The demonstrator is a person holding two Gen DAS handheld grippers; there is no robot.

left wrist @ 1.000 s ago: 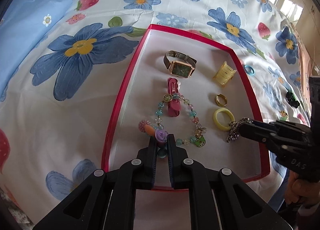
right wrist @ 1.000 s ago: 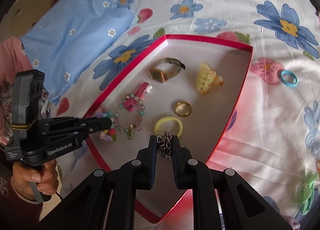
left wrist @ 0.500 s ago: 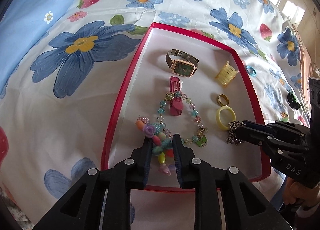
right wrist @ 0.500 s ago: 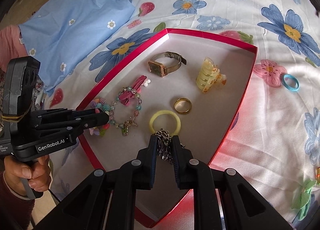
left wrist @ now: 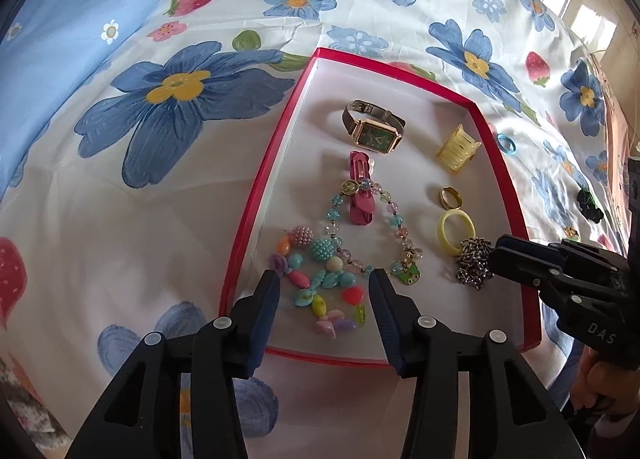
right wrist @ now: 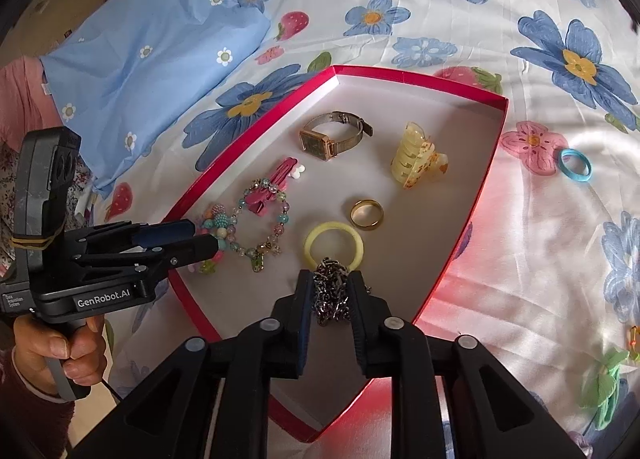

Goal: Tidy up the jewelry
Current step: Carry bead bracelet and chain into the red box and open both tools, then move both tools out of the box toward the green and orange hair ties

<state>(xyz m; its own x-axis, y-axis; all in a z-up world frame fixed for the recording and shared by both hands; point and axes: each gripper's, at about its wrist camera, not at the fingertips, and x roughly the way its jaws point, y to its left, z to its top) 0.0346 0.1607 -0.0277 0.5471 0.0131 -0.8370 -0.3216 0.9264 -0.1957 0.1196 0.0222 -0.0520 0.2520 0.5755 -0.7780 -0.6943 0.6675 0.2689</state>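
A red-rimmed tray (left wrist: 256, 195) (right wrist: 486, 175) lies on the flowered bedsheet. It holds a watch (left wrist: 374, 129), a pink hair clip (left wrist: 360, 195), a clear-bead bracelet (left wrist: 368, 227), a yellow claw clip (left wrist: 458, 149), a gold ring (left wrist: 451, 197) and a yellow ring (left wrist: 456, 233). My left gripper (left wrist: 322, 285) is open over a colourful bead bracelet (left wrist: 316, 279) lying in the tray's near left corner. My right gripper (right wrist: 329, 287) has its jaws slightly parted around a metal chain (right wrist: 330, 291) (left wrist: 474, 261) that rests on the tray floor beside the yellow ring (right wrist: 334, 243).
Outside the tray on the sheet lie a blue ring (right wrist: 575, 165), a pink flower clip (right wrist: 530, 145), a green clip (right wrist: 604, 387) and a dark clip (left wrist: 588, 201). A blue pillow (right wrist: 152, 55) lies at the far left.
My left gripper has opened and let go of the colourful bead bracelet, which now lies in the tray. My right gripper has lowered the chain onto the tray floor and its jaws have parted.
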